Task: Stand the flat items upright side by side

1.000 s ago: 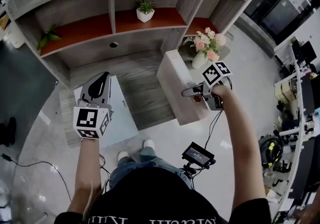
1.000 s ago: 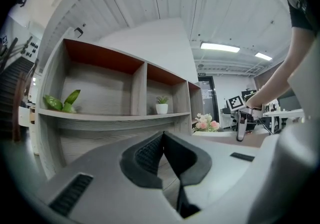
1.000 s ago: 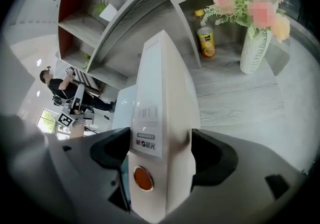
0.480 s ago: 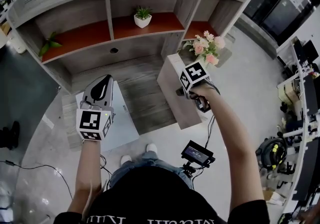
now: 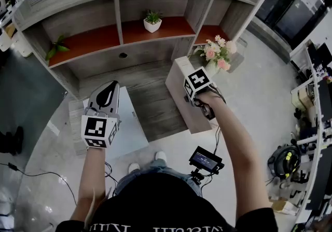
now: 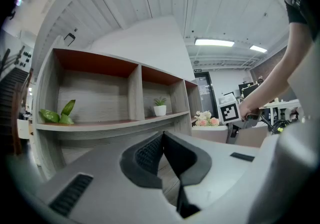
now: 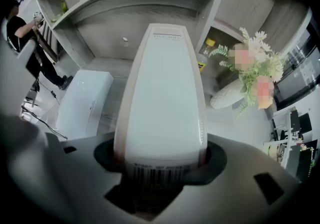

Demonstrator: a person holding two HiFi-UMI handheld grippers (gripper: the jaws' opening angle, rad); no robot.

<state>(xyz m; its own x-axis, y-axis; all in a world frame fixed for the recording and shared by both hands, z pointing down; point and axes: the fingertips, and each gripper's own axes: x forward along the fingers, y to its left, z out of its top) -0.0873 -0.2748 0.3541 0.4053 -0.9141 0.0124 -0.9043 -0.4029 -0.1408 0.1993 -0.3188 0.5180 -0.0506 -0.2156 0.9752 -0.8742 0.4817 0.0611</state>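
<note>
Between closing jaws of the right gripper, the white box, seemingly touching both.

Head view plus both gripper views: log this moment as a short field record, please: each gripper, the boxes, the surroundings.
right gripper: jaws closing, both pads against the white file box
left gripper: jaws together, empty
box pose: upright on its long edge, beside the flower vase
second white box: lying flat below the left gripper
backdrop: wooden shelf unit
</note>
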